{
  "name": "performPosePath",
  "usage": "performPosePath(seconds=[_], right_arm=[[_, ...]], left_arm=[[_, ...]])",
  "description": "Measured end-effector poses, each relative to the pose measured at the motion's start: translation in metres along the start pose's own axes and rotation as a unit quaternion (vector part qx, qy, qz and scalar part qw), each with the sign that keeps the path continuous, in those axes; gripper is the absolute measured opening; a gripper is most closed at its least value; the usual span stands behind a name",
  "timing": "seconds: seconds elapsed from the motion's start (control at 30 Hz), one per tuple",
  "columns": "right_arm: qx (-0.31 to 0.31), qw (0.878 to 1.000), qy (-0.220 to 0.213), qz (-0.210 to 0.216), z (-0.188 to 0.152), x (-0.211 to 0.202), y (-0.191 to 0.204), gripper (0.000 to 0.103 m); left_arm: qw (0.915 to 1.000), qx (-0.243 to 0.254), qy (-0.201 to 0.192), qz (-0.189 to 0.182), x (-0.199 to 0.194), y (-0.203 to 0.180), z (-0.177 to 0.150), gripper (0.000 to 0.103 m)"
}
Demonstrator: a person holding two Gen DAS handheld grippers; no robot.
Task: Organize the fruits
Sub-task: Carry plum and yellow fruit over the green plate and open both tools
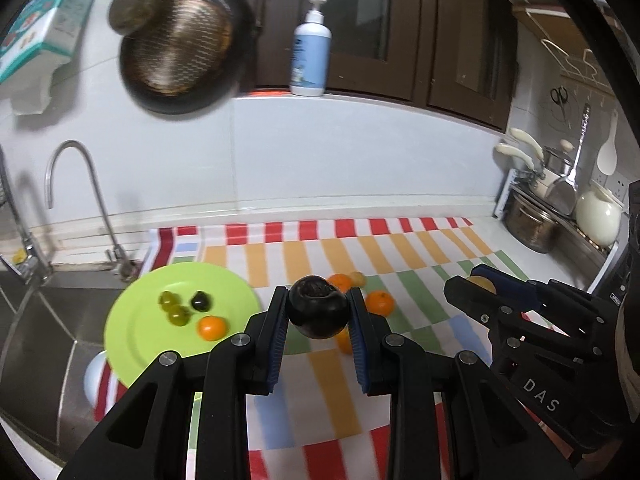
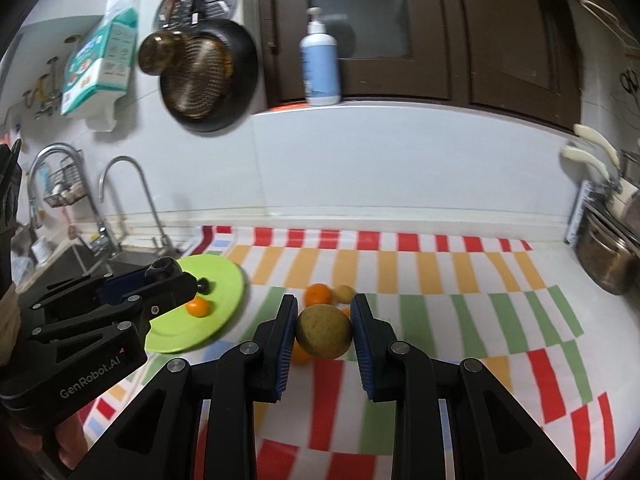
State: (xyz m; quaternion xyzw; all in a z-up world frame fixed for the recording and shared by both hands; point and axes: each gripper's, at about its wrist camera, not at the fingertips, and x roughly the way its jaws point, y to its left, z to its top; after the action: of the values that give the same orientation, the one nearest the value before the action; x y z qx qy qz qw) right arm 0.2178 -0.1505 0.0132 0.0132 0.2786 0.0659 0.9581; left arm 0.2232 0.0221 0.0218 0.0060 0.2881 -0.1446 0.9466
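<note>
1. Sink and curved tap are sitting at far left, beside the striped cloth.
2. Green plate is lying on the cloth's left edge, partly overhanging toward the sink. It is carrying two green fruits, one small dark fruit and one orange.
3. Left gripper is holding above the cloth just right of the plate, jaws clamping a dark round fruit; blue pads are pressing on both its sides.
4. Loose oranges and a small yellow fruit are lying on the cloth behind and under that gripper, near each other.
5. Right gripper is hovering further right, jaws closing on a yellow-brown round fruit, pads touching both sides, fruit off the cloth.
6. Pots are standing at far right, off the cloth.
7. Pan is hanging on the wall; pump bottle is standing on the ledge.
</note>
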Motion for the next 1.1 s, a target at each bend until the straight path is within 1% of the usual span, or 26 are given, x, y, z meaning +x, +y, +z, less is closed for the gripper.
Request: performPosePath(seconds=[0.33, 0.53, 0.77, 1.1], right_arm=[[-0.023, 0.999, -0.001, 0.043, 0.006, 0.013, 0.048, 0.029], [-0.036, 0.997, 0.000, 0.066, 0.009, 0.024, 0.074, 0.029], [-0.055, 0.994, 0.010, 0.093, 0.013, 0.041, 0.100, 0.029], [-0.078, 0.987, 0.042, 0.133, 0.014, 0.079, 0.124, 0.029]], left_arm=[[0.9990, -0.019, -0.008, 0.040, -0.024, 0.045, -0.006, 0.029], [0.9979, -0.030, -0.008, 0.058, -0.030, 0.070, -0.010, 0.029], [0.9964, -0.046, -0.003, 0.072, -0.026, 0.092, -0.013, 0.029], [0.9946, -0.062, 0.016, 0.081, -0.004, 0.119, -0.019, 0.029]])
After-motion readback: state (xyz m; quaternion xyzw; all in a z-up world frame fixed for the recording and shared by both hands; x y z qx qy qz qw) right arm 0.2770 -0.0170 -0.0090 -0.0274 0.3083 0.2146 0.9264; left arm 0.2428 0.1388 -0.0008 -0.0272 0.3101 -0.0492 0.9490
